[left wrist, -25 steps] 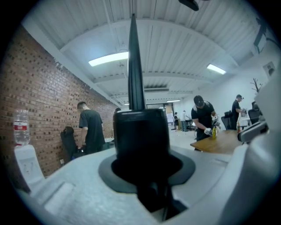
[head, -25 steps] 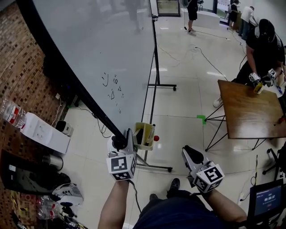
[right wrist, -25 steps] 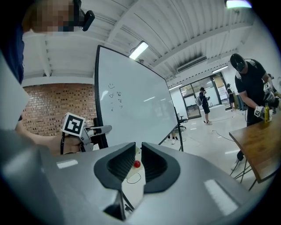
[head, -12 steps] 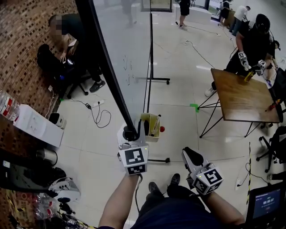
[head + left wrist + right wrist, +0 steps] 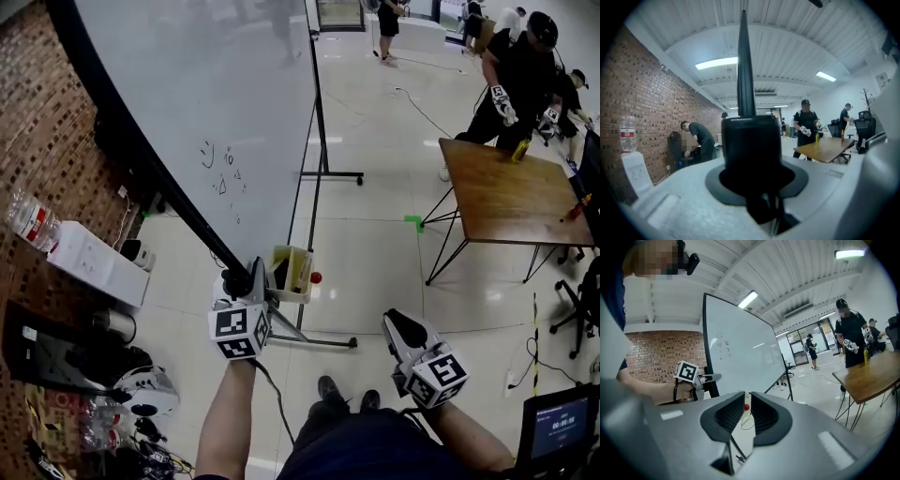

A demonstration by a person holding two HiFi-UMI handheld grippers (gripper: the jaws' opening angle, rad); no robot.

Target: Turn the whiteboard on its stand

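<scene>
The whiteboard [image 5: 216,84] is a big white panel in a black frame [image 5: 141,164], tilted on its wheeled stand [image 5: 315,216], with small scribbles on its face. My left gripper [image 5: 251,281] is shut on the frame's near bottom corner; in the left gripper view that black corner [image 5: 750,145] fills the jaws and the frame edge runs straight up. My right gripper [image 5: 398,323] hangs free to the right of the stand, jaws almost together with nothing between them. The right gripper view shows the whiteboard [image 5: 740,348] and my left gripper [image 5: 705,378] on its edge.
A yellow marker tray [image 5: 289,272] with a red ball [image 5: 317,277] hangs by the stand. A wooden table [image 5: 506,197] stands at the right with people [image 5: 511,75] beyond it. A brick wall [image 5: 37,122], a white box [image 5: 94,262] and a cluttered bench lie at the left.
The board swung edge-on half a second ago and now shows its face again. My left gripper went right with the corner, then back left. The right gripper stayed put.
</scene>
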